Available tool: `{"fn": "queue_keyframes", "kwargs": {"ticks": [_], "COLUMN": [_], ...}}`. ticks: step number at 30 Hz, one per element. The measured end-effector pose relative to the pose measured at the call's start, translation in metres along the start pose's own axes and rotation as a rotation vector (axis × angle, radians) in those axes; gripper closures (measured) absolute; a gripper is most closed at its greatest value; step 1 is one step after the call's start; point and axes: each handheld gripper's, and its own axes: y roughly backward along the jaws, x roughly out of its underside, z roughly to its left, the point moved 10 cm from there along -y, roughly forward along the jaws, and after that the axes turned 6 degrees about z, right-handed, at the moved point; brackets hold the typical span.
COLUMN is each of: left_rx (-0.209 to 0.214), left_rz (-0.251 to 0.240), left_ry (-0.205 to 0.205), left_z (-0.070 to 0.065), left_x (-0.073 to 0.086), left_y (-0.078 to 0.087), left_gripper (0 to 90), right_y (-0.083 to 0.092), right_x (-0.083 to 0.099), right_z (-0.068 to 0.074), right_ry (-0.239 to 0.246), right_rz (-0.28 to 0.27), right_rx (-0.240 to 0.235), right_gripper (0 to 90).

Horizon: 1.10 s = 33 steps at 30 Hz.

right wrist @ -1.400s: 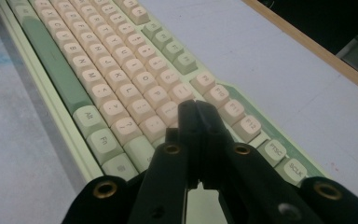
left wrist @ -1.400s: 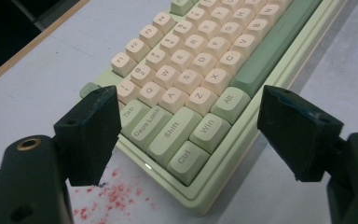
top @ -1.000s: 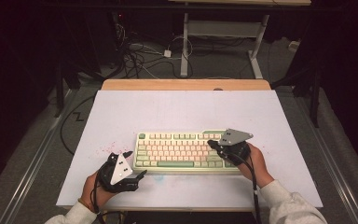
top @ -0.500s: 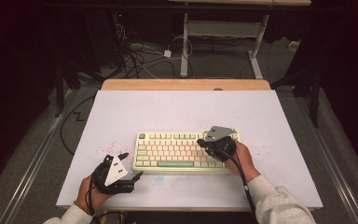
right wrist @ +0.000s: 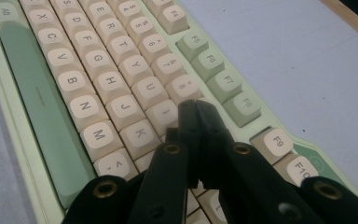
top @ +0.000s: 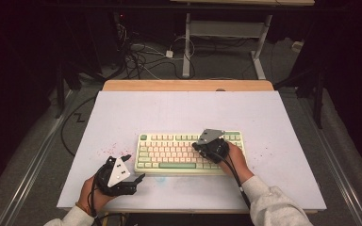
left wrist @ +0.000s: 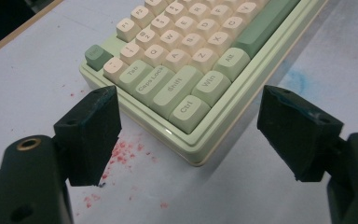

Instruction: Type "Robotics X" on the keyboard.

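Note:
A pale green keyboard (top: 188, 150) with cream and green keys lies on the white table mat, a little below its middle. My right gripper (top: 197, 146) hovers low over the keyboard's right half, jaws shut together with nothing between them; in the right gripper view its tips (right wrist: 193, 109) hang over the cream keys (right wrist: 165, 114) near I and 8. My left gripper (top: 134, 167) rests on the mat just off the keyboard's lower left corner, jaws wide open. In the left gripper view the two pads (left wrist: 93, 128) frame the Ctrl corner of the keyboard (left wrist: 186, 112) without touching it.
Red specks (left wrist: 121, 154) stain the mat (top: 122, 117) beside the keyboard's left end, and a faint blue smear (left wrist: 298, 79) lies in front of it. The mat's far half is bare. A wooden table edge (top: 188, 85) runs along the back, with cables and desk legs on the floor beyond.
My right gripper has slid leftward and lower over the keyboard, from its right end toward the middle keys. The left gripper has stayed where it was.

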Motion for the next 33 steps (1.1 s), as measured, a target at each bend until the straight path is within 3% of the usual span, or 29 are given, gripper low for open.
{"fn": "queue_keyframes", "kwargs": {"ticks": [6, 12, 18, 26, 33], "left_rx": [-0.002, 0.001, -0.004, -0.003, -0.001], "left_rz": [0.006, 0.006, 0.011, 0.018, 0.025], "left_ry": [-0.006, -0.005, -0.013, -0.014, -0.018], "left_z": [-0.001, -0.001, -0.002, -0.002, -0.002], "left_x": [0.001, 0.001, 0.001, 0.002, 0.003], "left_y": [0.000, -0.001, -0.001, -0.002, -0.003], "left_gripper": [20.9, 20.8, 20.9, 20.9, 20.9], "right_y": [-0.002, -0.001, 0.012, 0.024, 0.035], "right_x": [-0.001, 0.002, -0.004, -0.007, -0.008], "right_z": [0.003, 0.006, 0.005, 0.003, 0.002], "right_ry": [0.018, 0.029, -0.001, -0.038, -0.042], "right_rz": [0.010, 0.061, -0.017, -0.077, -0.109], "right_rx": [0.010, 0.022, 0.009, 0.008, 0.015], "right_gripper": [90.0, 90.0, 90.0, 90.0, 87.1]}}
